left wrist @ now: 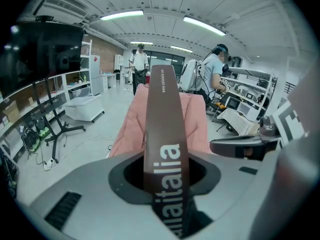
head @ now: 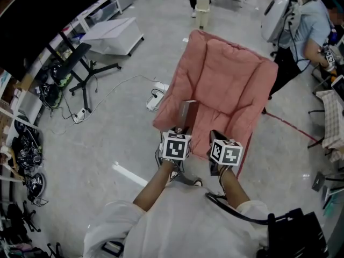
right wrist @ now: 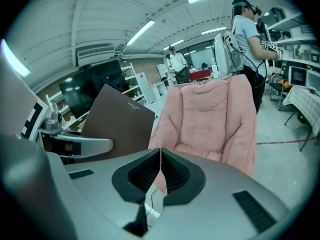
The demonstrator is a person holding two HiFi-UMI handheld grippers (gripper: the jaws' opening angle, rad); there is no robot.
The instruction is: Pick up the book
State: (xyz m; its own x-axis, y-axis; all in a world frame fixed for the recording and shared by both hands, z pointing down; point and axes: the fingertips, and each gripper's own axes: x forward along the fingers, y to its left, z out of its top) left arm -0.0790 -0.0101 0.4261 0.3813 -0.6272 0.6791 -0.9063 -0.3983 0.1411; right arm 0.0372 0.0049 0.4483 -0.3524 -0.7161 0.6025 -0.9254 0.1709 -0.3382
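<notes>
The left gripper has its fingers clamped on the spine of the brown book, which stands upright between them. Its lower end is cut off and the lettering is only partly readable. The right gripper has its fingers pressed together, empty; the book's cover is just left of them, with the pink armchair beyond.

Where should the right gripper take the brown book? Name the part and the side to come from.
Best take the book by its free top edge, coming down from above. The left gripper clamps its lower spine and it stands roughly upright, so only the upper part is clear; its broad cover faces the right gripper, too wide to pinch. Those jaws are shut: open them first.
</notes>
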